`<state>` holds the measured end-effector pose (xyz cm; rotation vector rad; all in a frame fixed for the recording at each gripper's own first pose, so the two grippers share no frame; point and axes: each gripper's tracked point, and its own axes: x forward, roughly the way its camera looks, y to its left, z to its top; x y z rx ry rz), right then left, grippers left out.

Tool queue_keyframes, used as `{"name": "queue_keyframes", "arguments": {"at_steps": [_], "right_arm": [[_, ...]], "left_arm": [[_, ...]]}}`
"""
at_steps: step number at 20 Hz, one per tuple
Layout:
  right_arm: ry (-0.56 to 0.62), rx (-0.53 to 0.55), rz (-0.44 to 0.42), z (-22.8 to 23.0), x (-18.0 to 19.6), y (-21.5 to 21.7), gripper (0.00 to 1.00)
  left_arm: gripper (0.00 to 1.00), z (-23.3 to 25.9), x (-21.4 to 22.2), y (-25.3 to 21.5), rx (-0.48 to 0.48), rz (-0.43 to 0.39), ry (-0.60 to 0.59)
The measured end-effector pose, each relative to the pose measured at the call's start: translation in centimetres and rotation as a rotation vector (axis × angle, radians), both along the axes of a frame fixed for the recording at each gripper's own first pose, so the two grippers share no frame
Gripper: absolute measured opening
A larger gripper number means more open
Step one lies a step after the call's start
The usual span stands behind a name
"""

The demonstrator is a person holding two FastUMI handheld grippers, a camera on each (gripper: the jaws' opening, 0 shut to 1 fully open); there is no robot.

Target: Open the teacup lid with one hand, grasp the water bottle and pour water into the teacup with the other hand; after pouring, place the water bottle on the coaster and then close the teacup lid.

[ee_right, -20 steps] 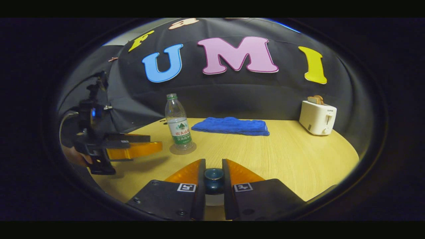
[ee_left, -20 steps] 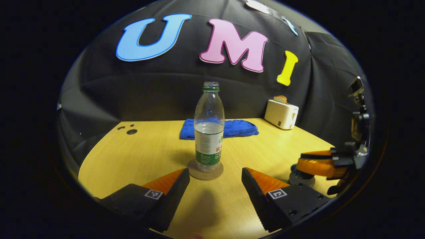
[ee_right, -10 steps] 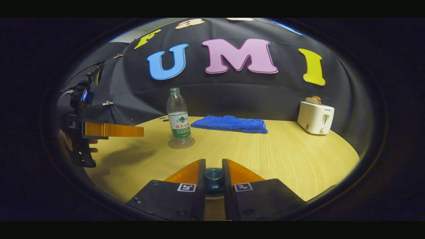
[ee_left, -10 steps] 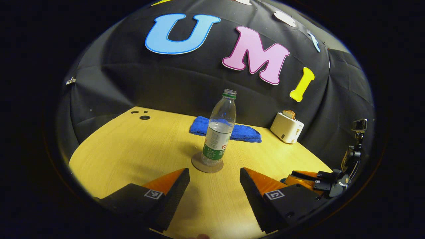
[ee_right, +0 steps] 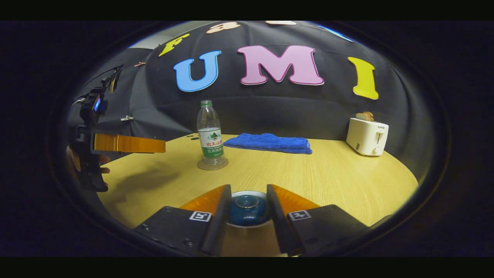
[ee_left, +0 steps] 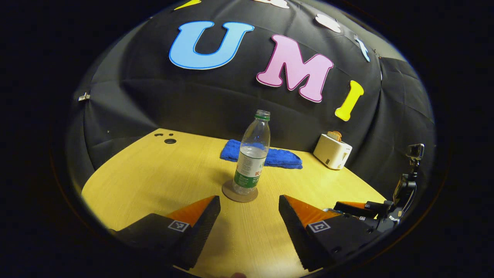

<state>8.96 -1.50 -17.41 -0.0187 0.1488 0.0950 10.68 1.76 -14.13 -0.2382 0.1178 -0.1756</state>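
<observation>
The clear plastic water bottle (ee_left: 251, 156) stands upright on its round coaster (ee_left: 239, 192) on the wooden surface (ee_left: 154, 170). Left gripper (ee_left: 249, 210) jaws apart; right gripper (ee_right: 248, 199) jaws apart beside the blue teacup lid (ee_right: 247, 207).

Dim booth, sharp focus, soft shadows, strong fisheye bending at edges.
</observation>
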Motion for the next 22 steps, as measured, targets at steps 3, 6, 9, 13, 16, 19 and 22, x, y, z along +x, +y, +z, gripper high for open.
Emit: {"name": "queue_keyframes", "arguments": {"at_steps": [3,6,9,13,16,19,22], "right_arm": [[-0.021,0.012,-0.010,2.3,-0.5,-0.3,0.82],[-0.063,-0.026,-0.021,6.9,-1.1,-1.4,0.97],[-0.103,-0.048,-0.049,12.3,-1.9,-2.7,0.98],[-0.167,-0.074,-0.066,19.6,-4.0,-3.2,0.97],[-0.203,-0.079,-0.064,23.7,-6.2,-2.8,0.97],[-0.234,-0.084,-0.060,26.3,-8.7,-2.2,0.97],[-0.236,-0.050,-0.057,27.4,-11.4,-0.9,0.97]], "left_arm": [[0.96,2.2,-1.0,0.4,0.022,0.015,-0.017],[0.95,6.7,-2.5,1.8,0.051,0.082,-0.064],[0.95,12.2,-4.8,3.1,0.052,0.136,-0.127],[0.95,18.7,-9.1,3.4,0.037,0.166,-0.194],[0.95,22.5,-12.3,2.7,0.059,0.195,-0.261],[0.95,24.0,-15.3,1.8,0.049,0.228,-0.277],[0.95,23.2,-18.7,2.3,0.043,0.250,-0.227]]}}
